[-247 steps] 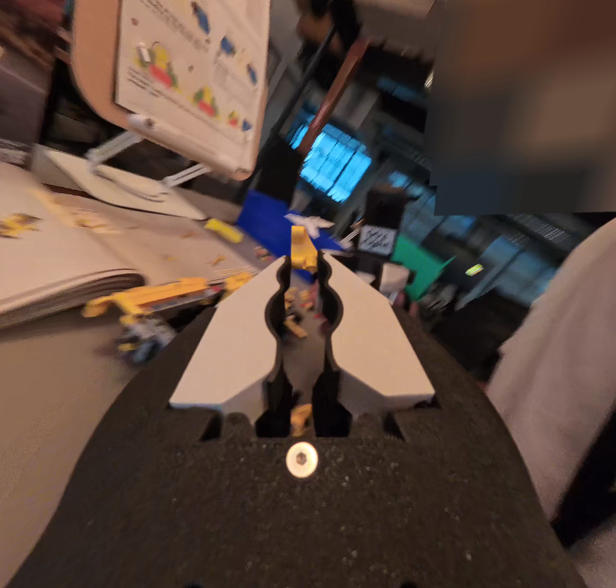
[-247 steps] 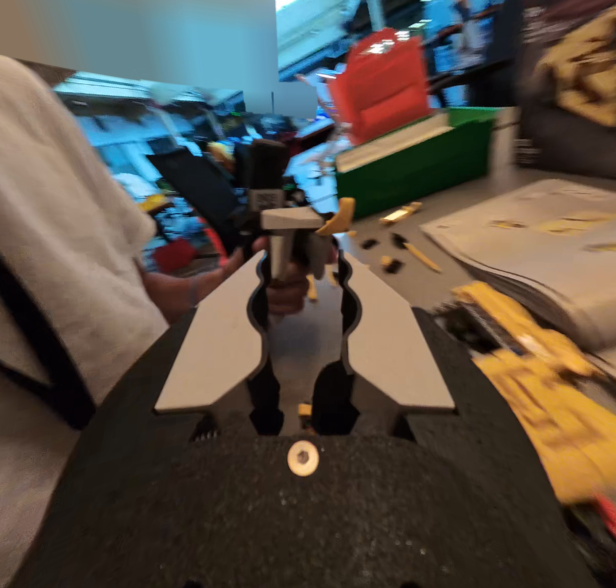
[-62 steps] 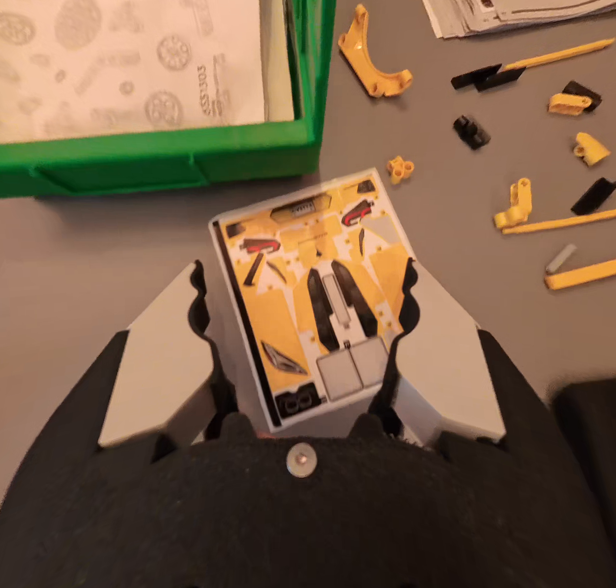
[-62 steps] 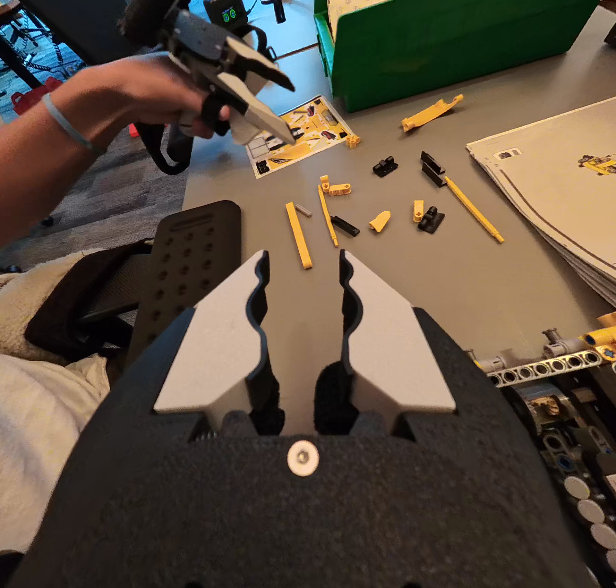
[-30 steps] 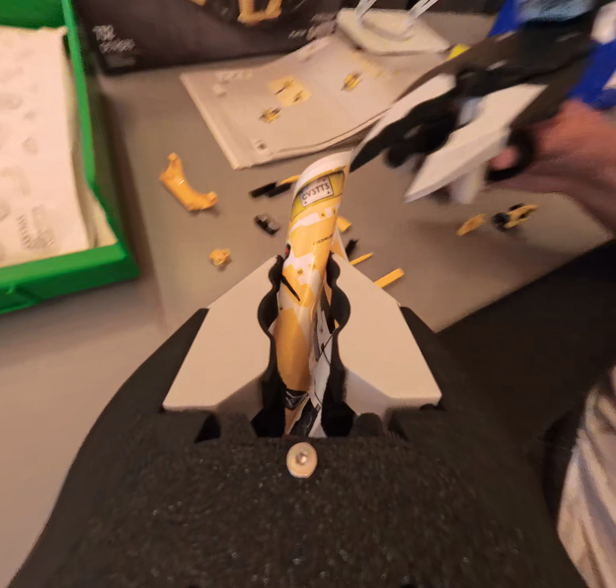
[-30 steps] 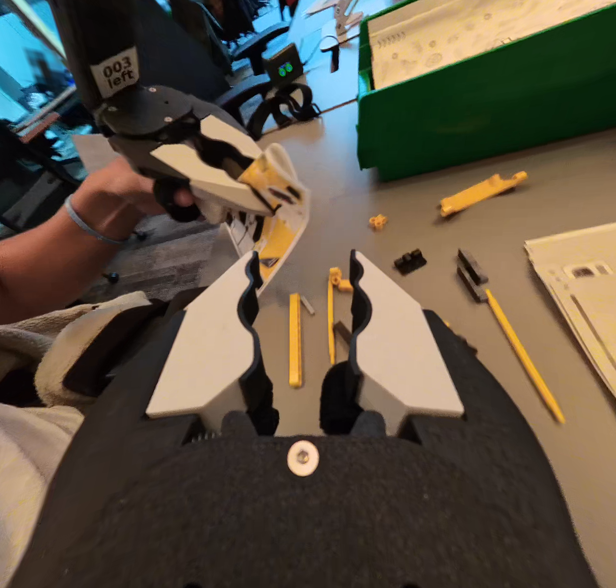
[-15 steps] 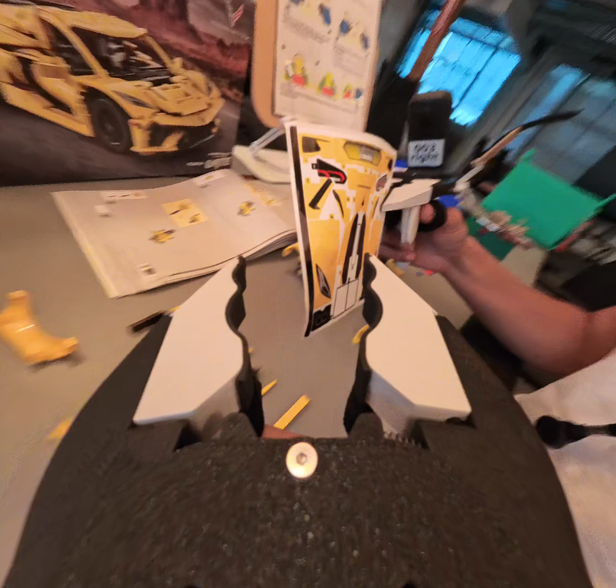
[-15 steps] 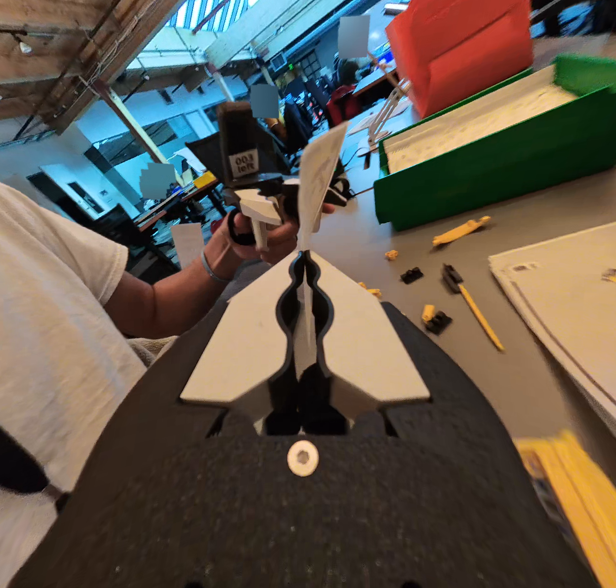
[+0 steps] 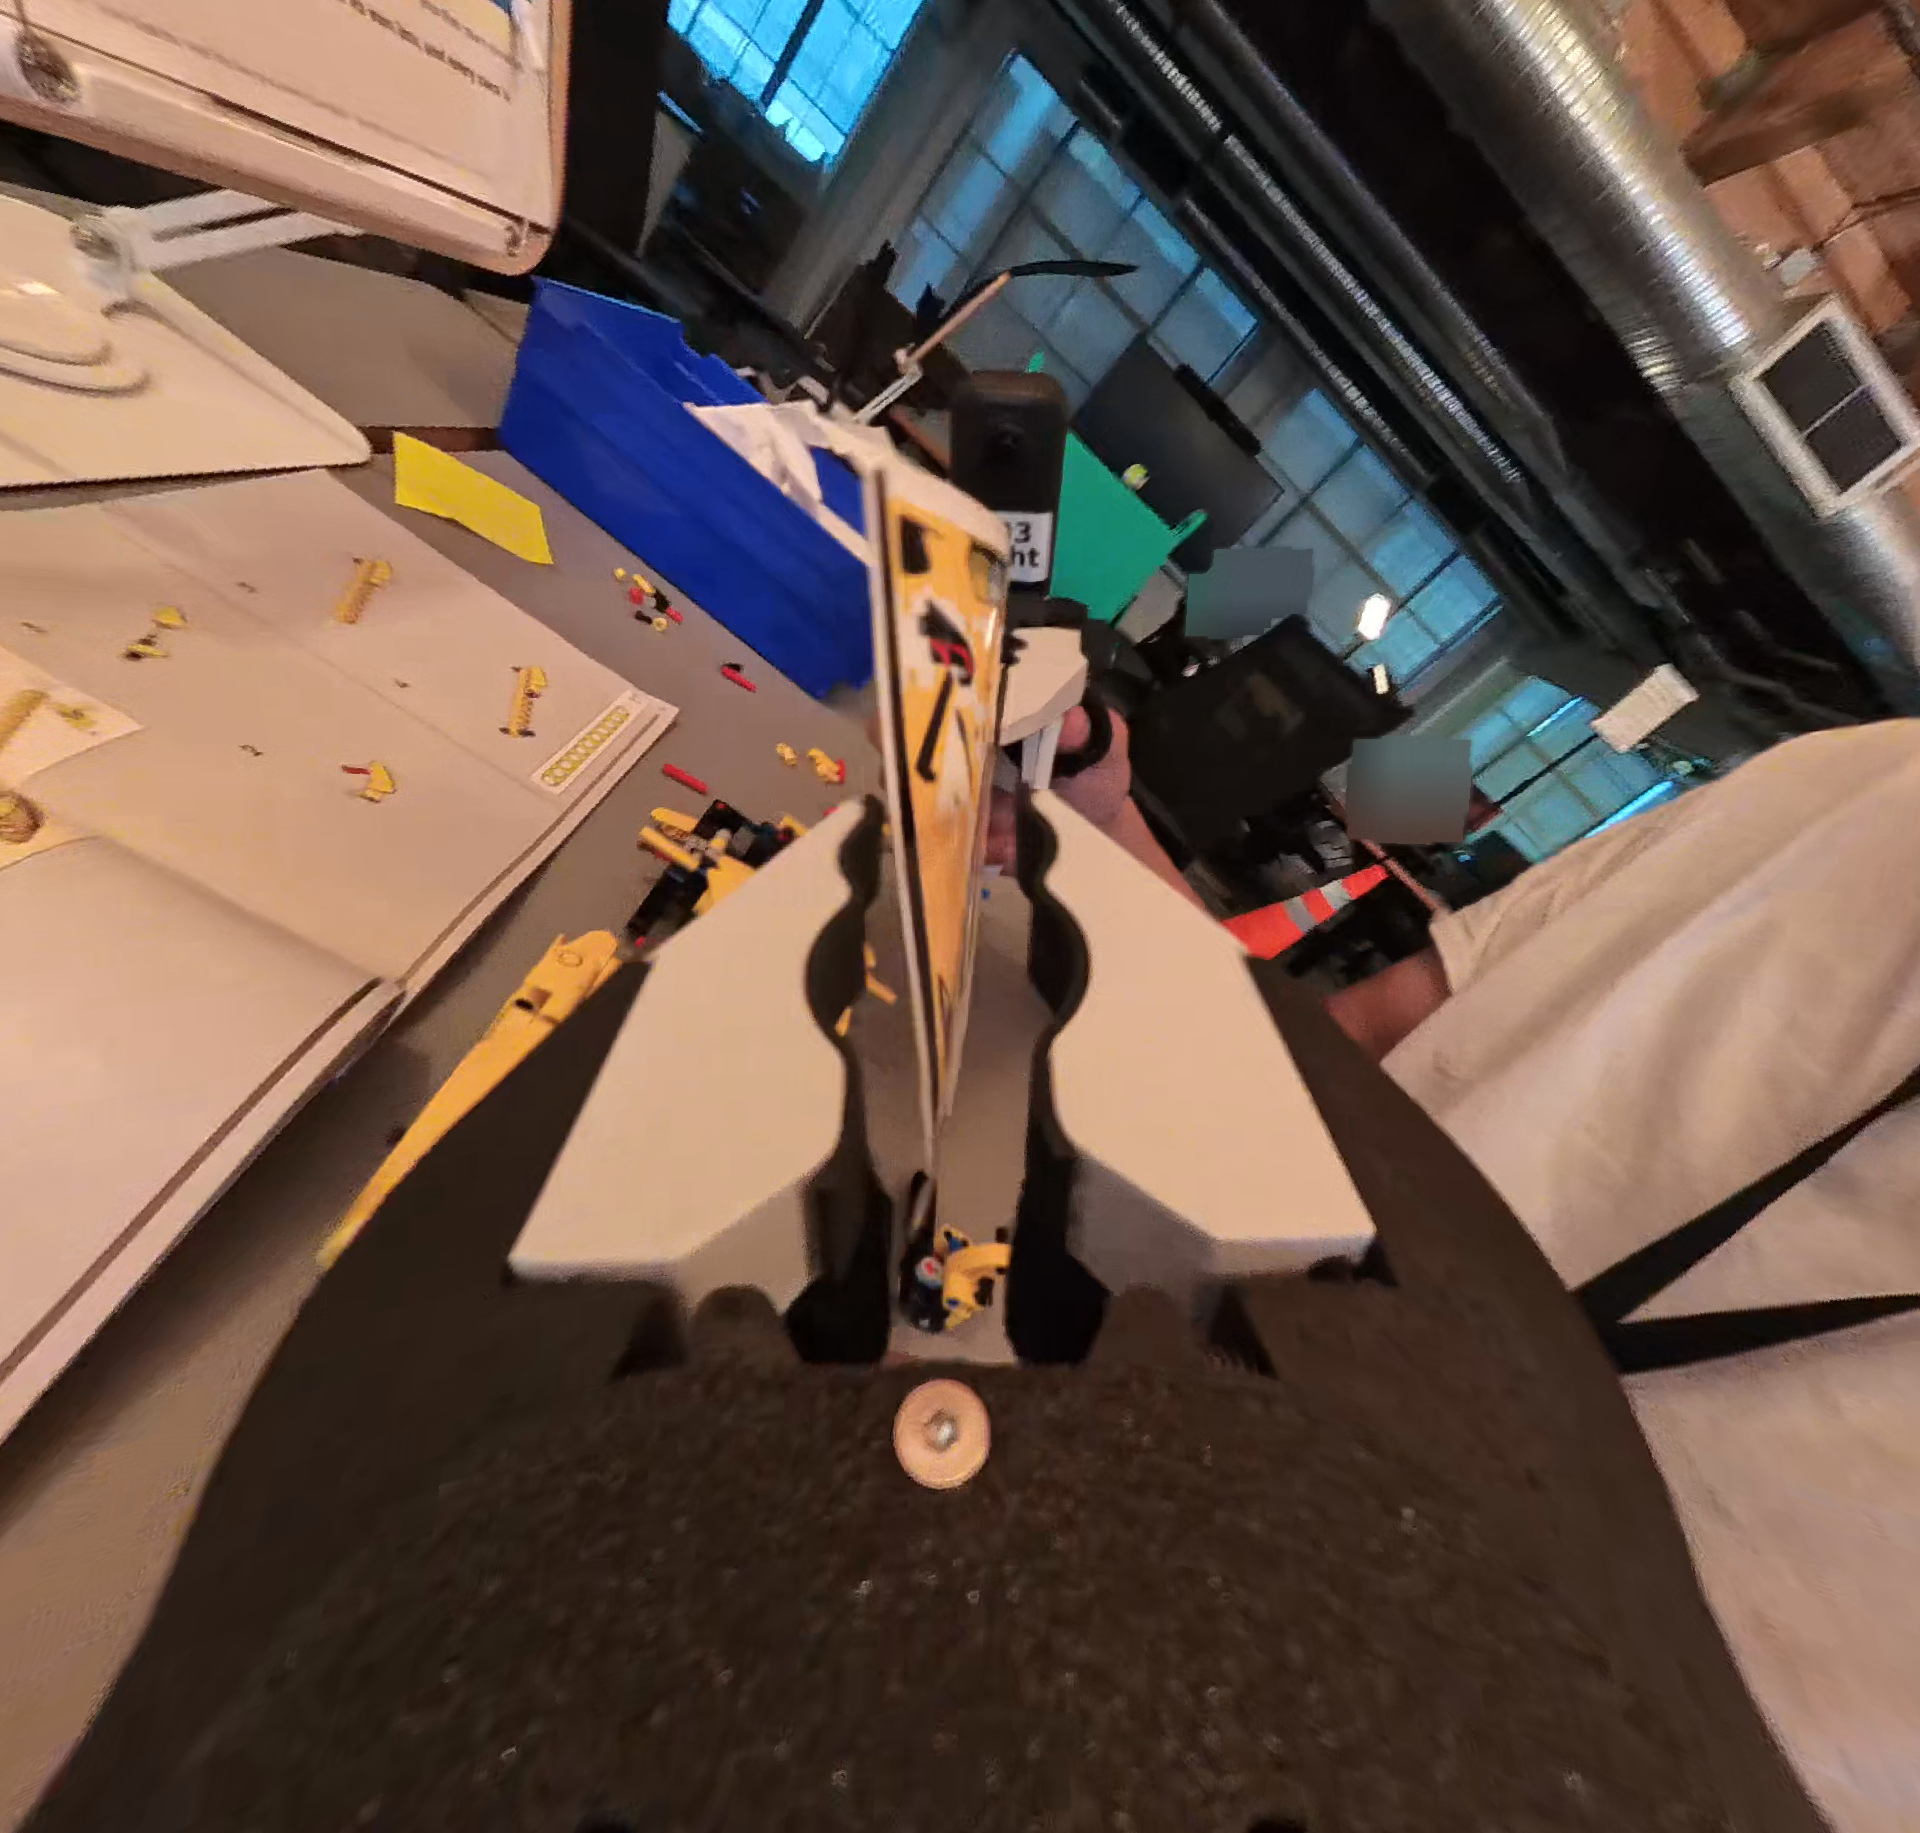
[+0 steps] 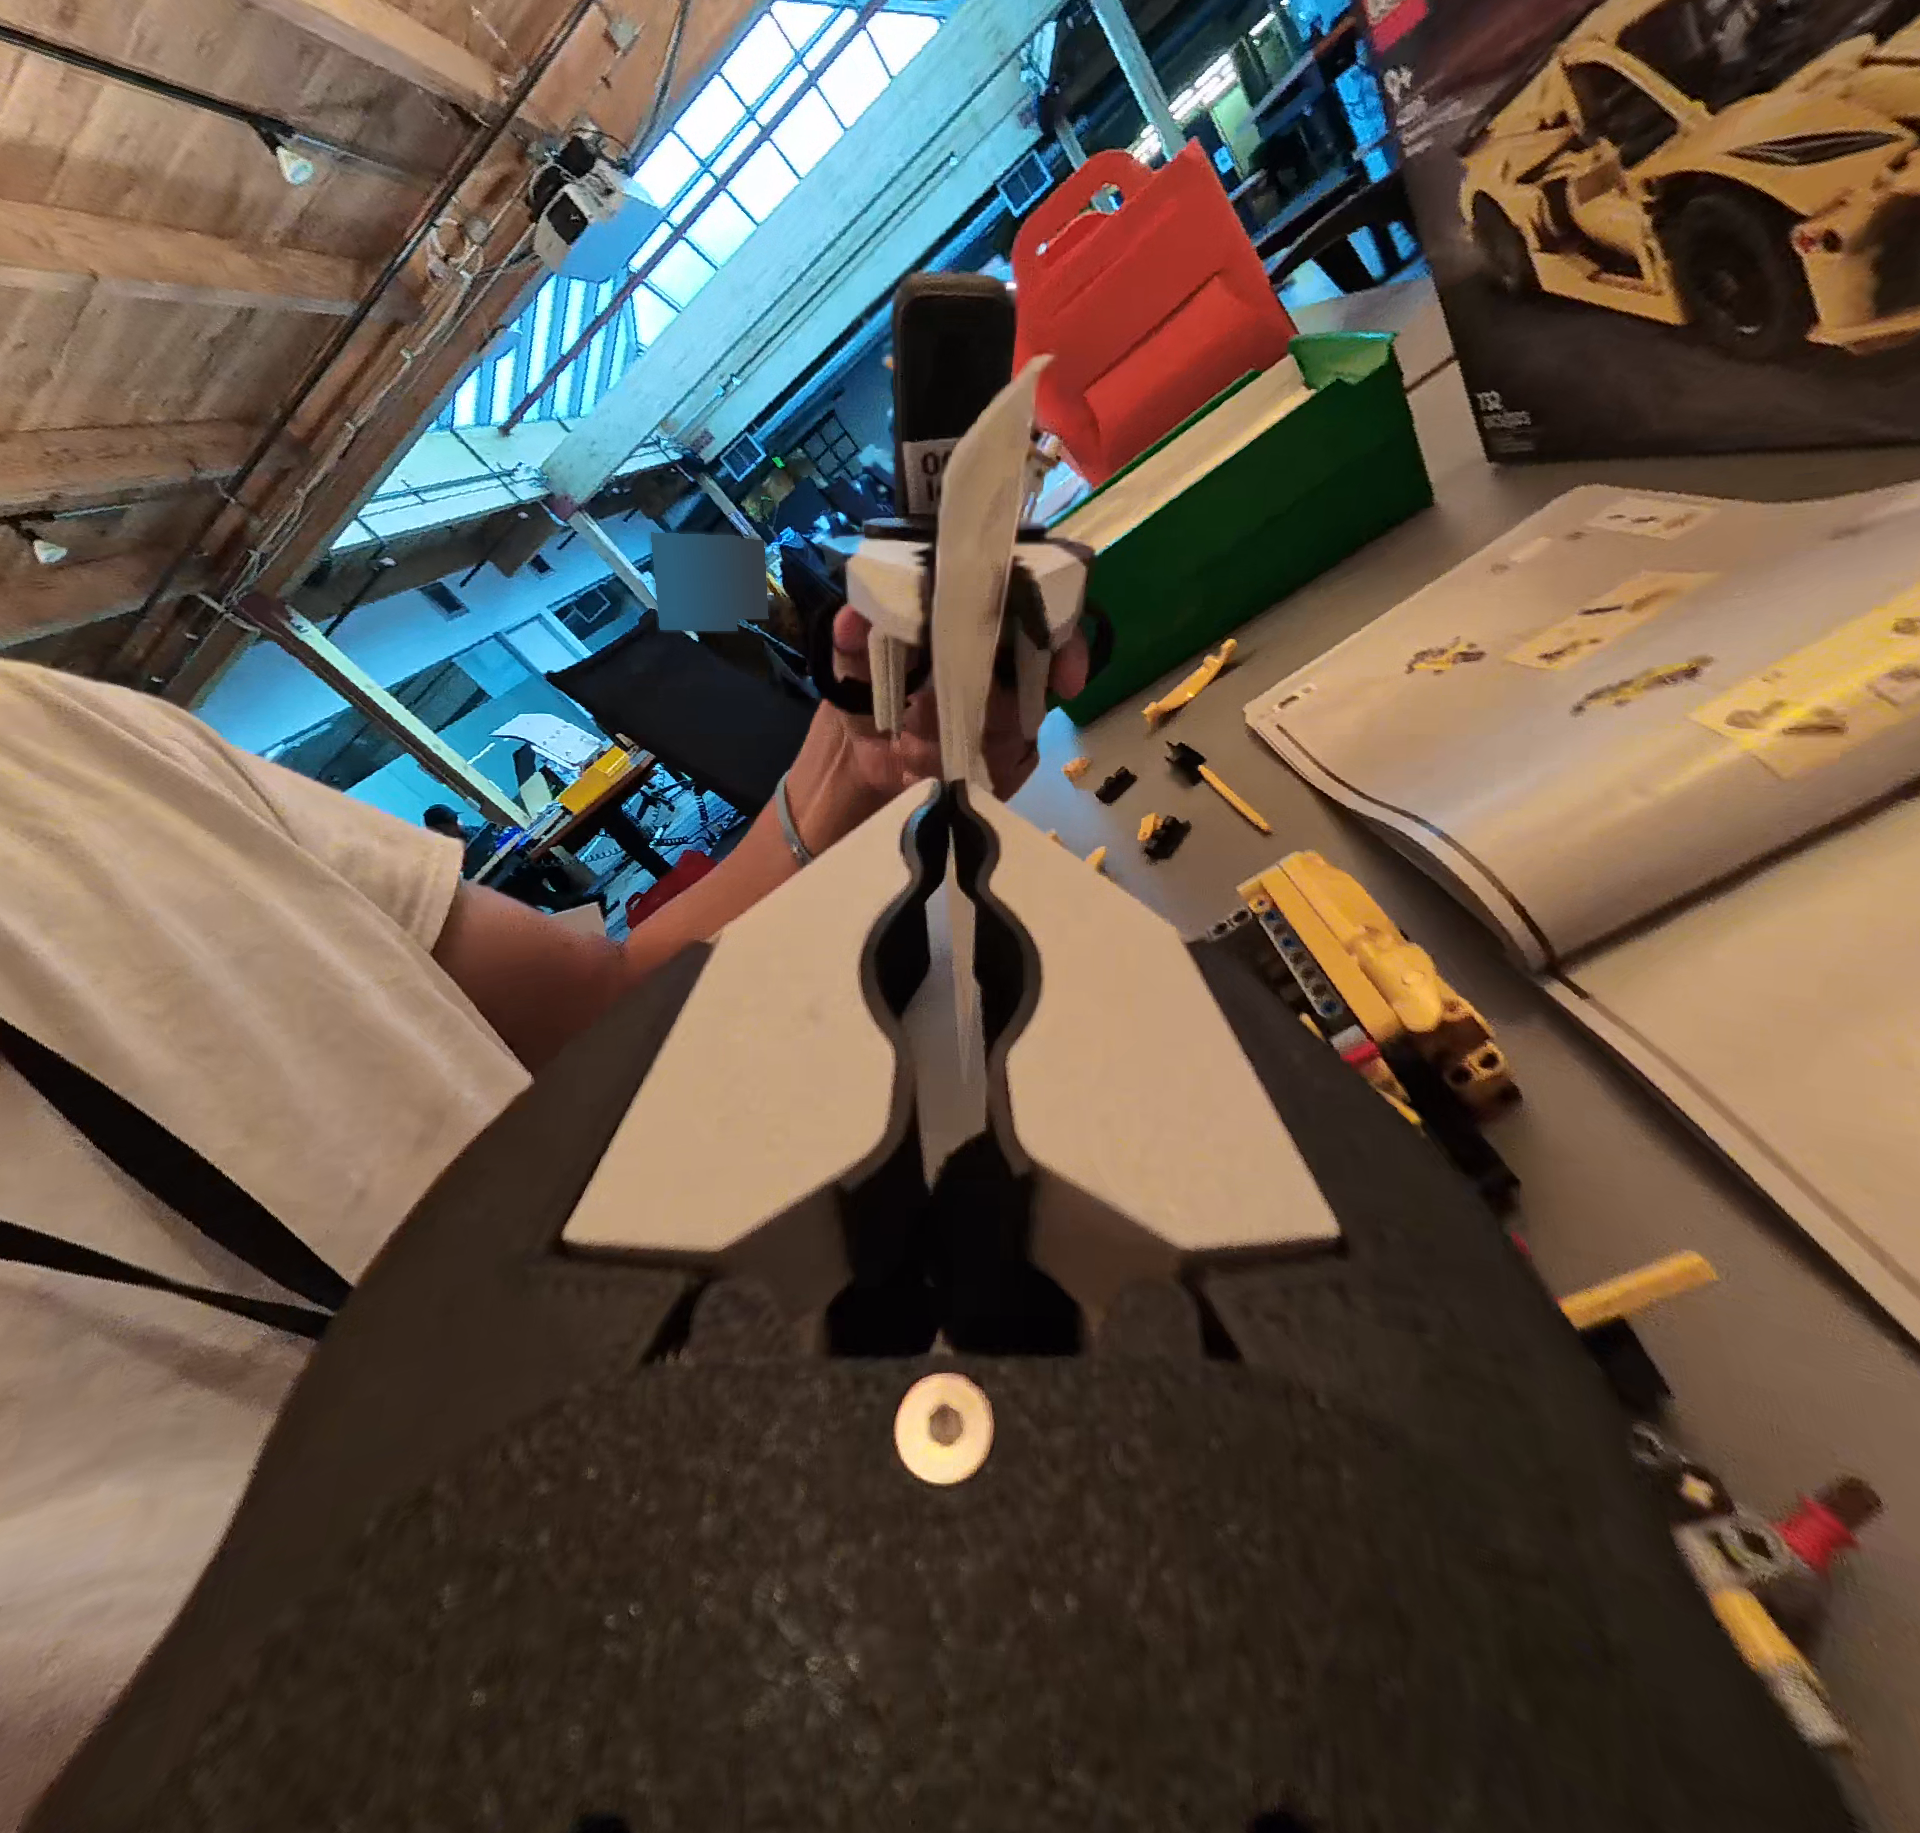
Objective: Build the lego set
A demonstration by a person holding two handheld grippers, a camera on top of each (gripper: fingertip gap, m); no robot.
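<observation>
1. Right wrist view: the right tool pinches the sticker sheet, upright at frame centre.
2. Left tool stands parted around the sheet's edge, not gripping.
3. Partly built yellow car lies on the counter, centre right.

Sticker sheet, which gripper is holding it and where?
The right gripper is shut on the sticker sheet's lower edge. The left gripper is open around it, not gripping.

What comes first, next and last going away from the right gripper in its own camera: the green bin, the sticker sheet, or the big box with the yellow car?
1. Sticker sheet, pinched in the right gripper.
2. Green bin, ahead, slightly right.
3. Car box, far right, behind the bin.
</observation>
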